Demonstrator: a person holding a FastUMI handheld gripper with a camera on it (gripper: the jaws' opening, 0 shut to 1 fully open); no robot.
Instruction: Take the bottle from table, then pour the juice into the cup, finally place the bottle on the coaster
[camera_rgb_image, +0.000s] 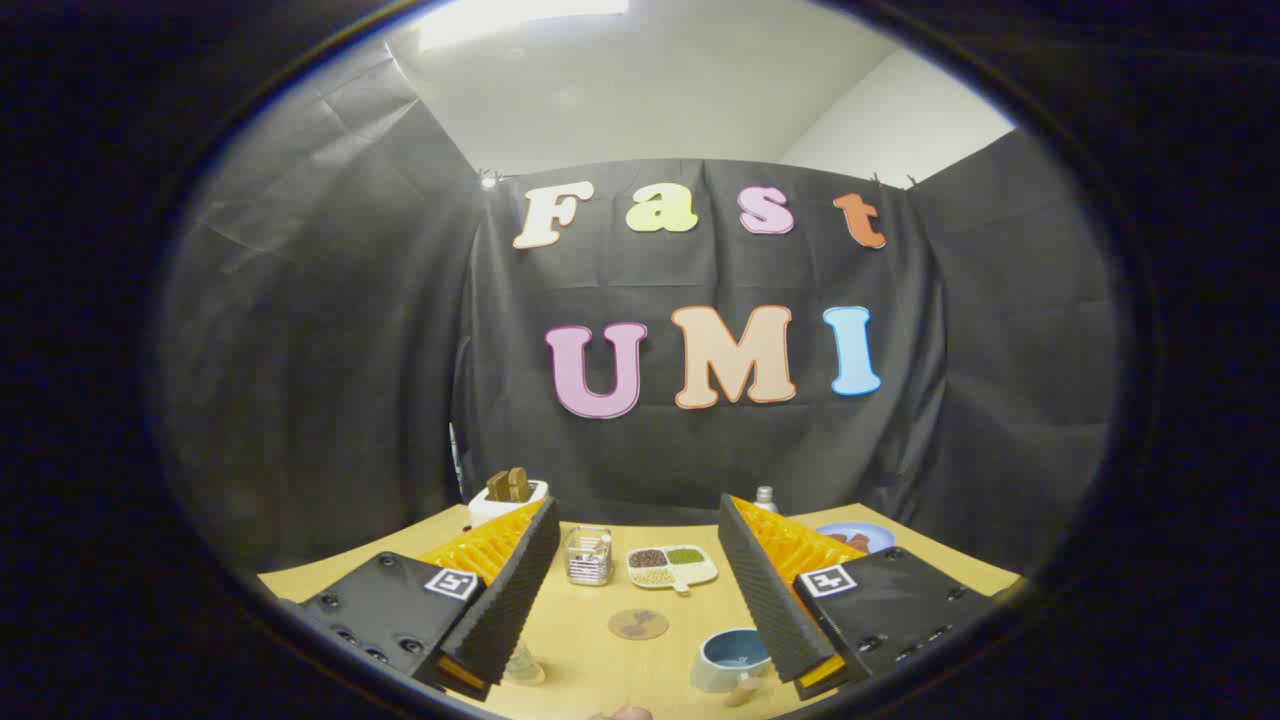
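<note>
Gripper (640, 590) fingers spread wide, holding nothing. The bottle (765, 497) sits at the table's (600, 660) far edge, mostly hidden behind the right finger, so its shape is unclear. Reaching over risks clipping the cup (728, 658) or grain dish (672, 566).

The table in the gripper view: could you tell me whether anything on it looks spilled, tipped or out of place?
Nothing stands out. The coaster lies flat and bare between the open fingers, the cup stands upright nearer the right one, and the divided dish and clear box beyond sit level. No spill shows.

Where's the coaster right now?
In the gripper view the coaster lies flat on the table between the open gripper fingers, nearer than the divided dish, up-left of the cup.
</note>
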